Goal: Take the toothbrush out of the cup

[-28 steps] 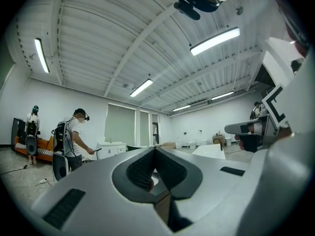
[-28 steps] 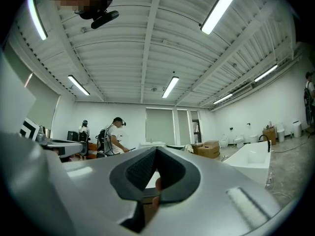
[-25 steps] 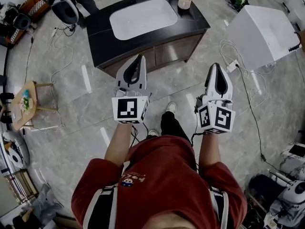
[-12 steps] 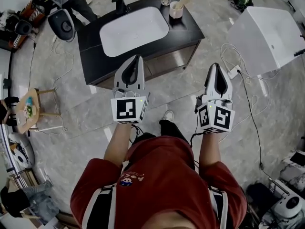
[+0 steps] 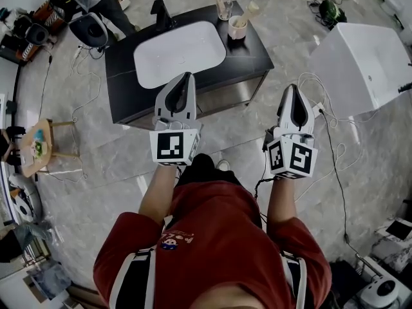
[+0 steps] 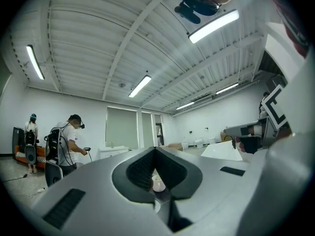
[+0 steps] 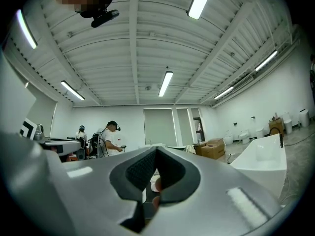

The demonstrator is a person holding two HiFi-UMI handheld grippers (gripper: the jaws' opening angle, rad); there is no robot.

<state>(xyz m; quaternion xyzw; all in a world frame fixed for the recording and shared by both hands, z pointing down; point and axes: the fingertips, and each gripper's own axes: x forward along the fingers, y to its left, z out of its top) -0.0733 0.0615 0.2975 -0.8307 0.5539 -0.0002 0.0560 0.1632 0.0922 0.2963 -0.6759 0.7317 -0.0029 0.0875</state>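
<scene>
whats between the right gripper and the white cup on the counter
In the head view, only grey floor and then bare black countertop lie between the right gripper and the white cup; nothing stands there.

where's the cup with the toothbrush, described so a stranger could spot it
Find the black vanity with the white sink basin set in its top. Two containers stand at the counter's far right corner. The cup is the nearer, pale, opaque one with the toothbrush leaning out, unlike the clear-looking glass behind it.
</scene>
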